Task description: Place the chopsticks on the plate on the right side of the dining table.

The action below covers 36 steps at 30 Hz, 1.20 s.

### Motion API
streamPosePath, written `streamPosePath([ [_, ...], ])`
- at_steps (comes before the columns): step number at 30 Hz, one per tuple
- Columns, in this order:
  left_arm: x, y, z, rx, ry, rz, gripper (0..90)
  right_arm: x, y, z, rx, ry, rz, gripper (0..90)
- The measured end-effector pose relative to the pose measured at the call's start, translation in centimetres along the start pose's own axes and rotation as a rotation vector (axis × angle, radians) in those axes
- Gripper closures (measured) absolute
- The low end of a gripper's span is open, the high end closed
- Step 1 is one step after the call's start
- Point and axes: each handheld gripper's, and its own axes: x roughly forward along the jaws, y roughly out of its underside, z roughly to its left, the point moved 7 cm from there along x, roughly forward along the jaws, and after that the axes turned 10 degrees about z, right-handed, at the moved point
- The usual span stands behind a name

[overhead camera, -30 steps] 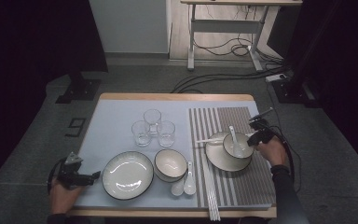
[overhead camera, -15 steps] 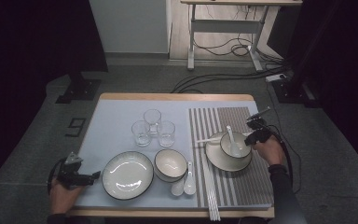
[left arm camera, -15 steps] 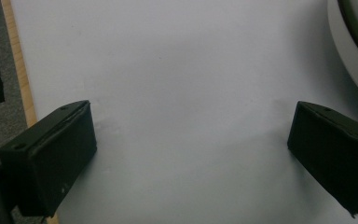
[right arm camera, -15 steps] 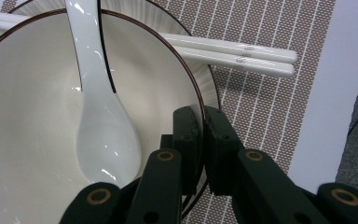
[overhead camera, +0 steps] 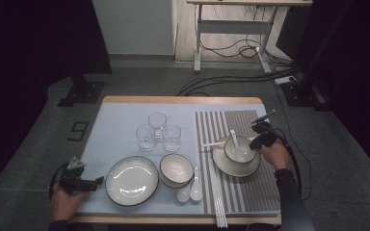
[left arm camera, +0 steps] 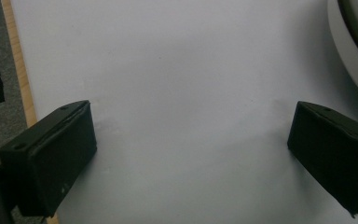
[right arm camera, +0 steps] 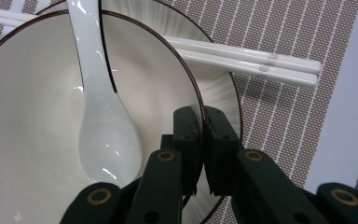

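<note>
**Bowl rim pinched by right gripper, almost nothing shifted in the last second**

High view: right gripper (overhead camera: 261, 137) at the far-right edge of the bowl (overhead camera: 241, 151), near the middle of the striped placemat (overhead camera: 260, 192). Against the pictures from a second ago, hand drawn only a touch closer to the bowl. Bowl unmoved, seated on its under-plate (overhead camera: 224, 167), spoon (overhead camera: 234, 140) lying inside, chopsticks (overhead camera: 212, 143) poking out to the left. Probably a settling of the place setting, with release or a small adjustment next. Right forearm entering from below the placemat, wrist bent inward, gripper tilted down onto the rim. Left gripper (overhead camera: 84, 183) well left of the placemat, beyond the large plate (overhead camera: 131, 180), held level and pointing toward the placemat.

Left gripper view: left gripper (left arm camera: 191, 154) spread wide, nothing between the jaws, pale blue mat (left arm camera: 191, 70) beneath, large plate (left arm camera: 354, 51) at the top right corner.

Right gripper view: right gripper (right arm camera: 200, 126) clamped tight across the bowl (right arm camera: 28, 116) wall, one jaw inside, one outside. Spoon (right arm camera: 107, 135) just left of the jaws, chopsticks (right arm camera: 261, 63) beyond, placemat (right arm camera: 284, 116) stripes behind.
</note>
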Motion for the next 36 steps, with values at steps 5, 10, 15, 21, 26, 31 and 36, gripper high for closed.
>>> streamPosePath([
  [5, 0.0, 0.0, 0.0, 0.0, 0.0, 0.0, 0.8, 0.0, -0.3, 0.6, -0.011, -0.001, 0.006, 84.0],
  [10, 0.0, 0.0, 0.0, 0.0, -0.001, 0.0, 0.8, 0.1, -0.6, 1.0, -0.023, 0.002, 0.007, 84.0],
  [15, 0.0, 0.0, 0.0, 0.0, 0.0, 0.0, 0.8, 0.1, -0.8, 1.3, -0.027, 0.001, 0.005, 84.0],
  [21, 0.0, 0.0, 0.0, 0.0, 0.0, 0.0, 0.8, 0.2, -1.0, 1.5, -0.026, -0.003, 0.004, 84.0],
  [26, 0.0, 0.0, 0.0, 0.0, 0.0, 0.0, 0.8, 0.2, -1.1, 1.6, -0.026, -0.002, 0.005, 84.0],
  [31, 0.0, 0.0, 0.0, 0.0, 0.0, 0.0, 0.8, 0.2, -1.2, 1.7, -0.027, -0.004, 0.007, 83.9],
  [36, 0.0, 0.0, 0.0, 0.0, 0.0, 0.0, 0.8, 0.2, -1.3, 1.7, -0.03, 0.001, 0.01, 84.0],
])
